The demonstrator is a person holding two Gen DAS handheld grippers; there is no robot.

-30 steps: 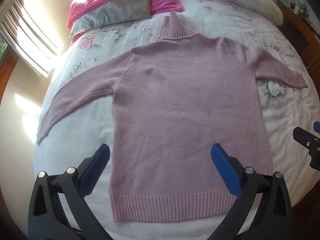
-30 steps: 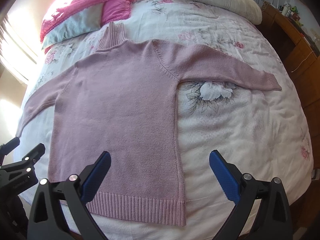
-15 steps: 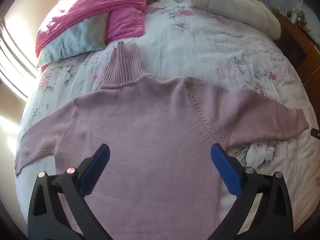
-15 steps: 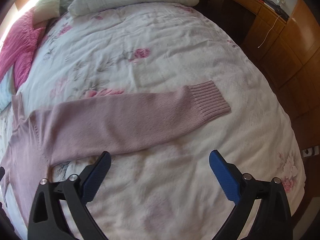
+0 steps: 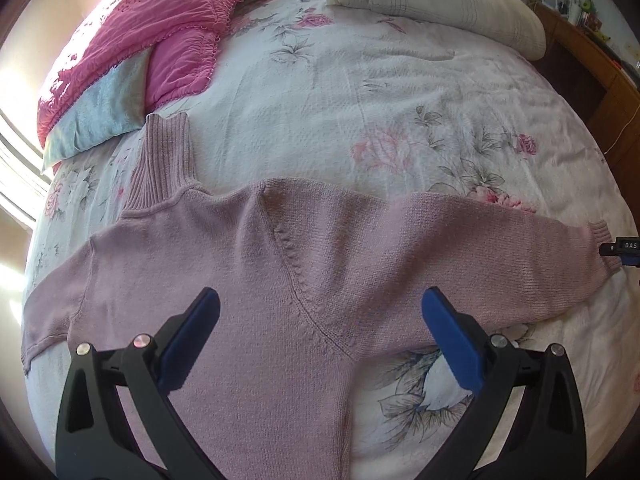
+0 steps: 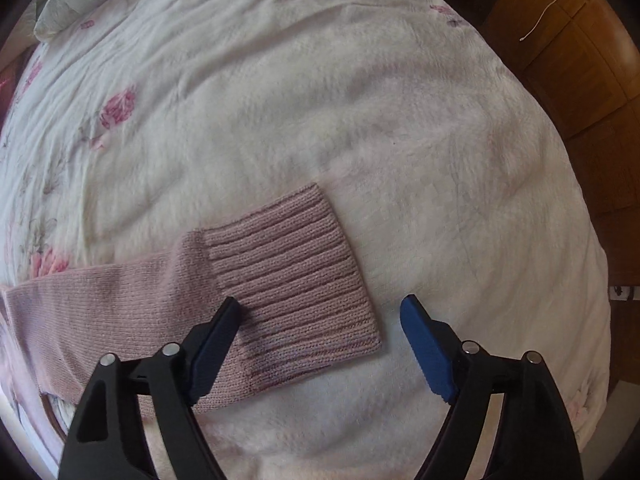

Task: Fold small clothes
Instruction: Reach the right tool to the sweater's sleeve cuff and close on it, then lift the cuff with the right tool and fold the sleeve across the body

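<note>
Sunlit from a window at the left, a bed (image 5: 360,92) covered by a white floral quilt is seen in the left wrist view. A pink pillow (image 5: 160,28) and a pale blue cushion (image 5: 100,116) are set at the far left of the bed, and a long white pillow (image 5: 432,4) is laid across its far end. A mauve knitted sweater (image 5: 248,280) is spread flat on the quilt, its ribbed turtleneck (image 5: 164,164) pointed toward the pillows and one sleeve stretched out to each side. The left gripper (image 5: 320,320) is held above the sweater near the armpit seam; its jaws are spread wide and nothing is held between them. A small part of the right gripper is caught at the right edge, by the ribbed cuff.

In the right wrist view, the ribbed cuff (image 6: 292,276) of the outstretched sleeve is shown lying flat on the quilt. The right gripper (image 6: 320,312) is held low over the cuff's end, with jaws wide apart and nothing gripped; whether the blue left fingertip (image 6: 218,340) touches the knit cannot be told. A wooden cabinet (image 6: 560,52) is seen beyond the bed.
</note>
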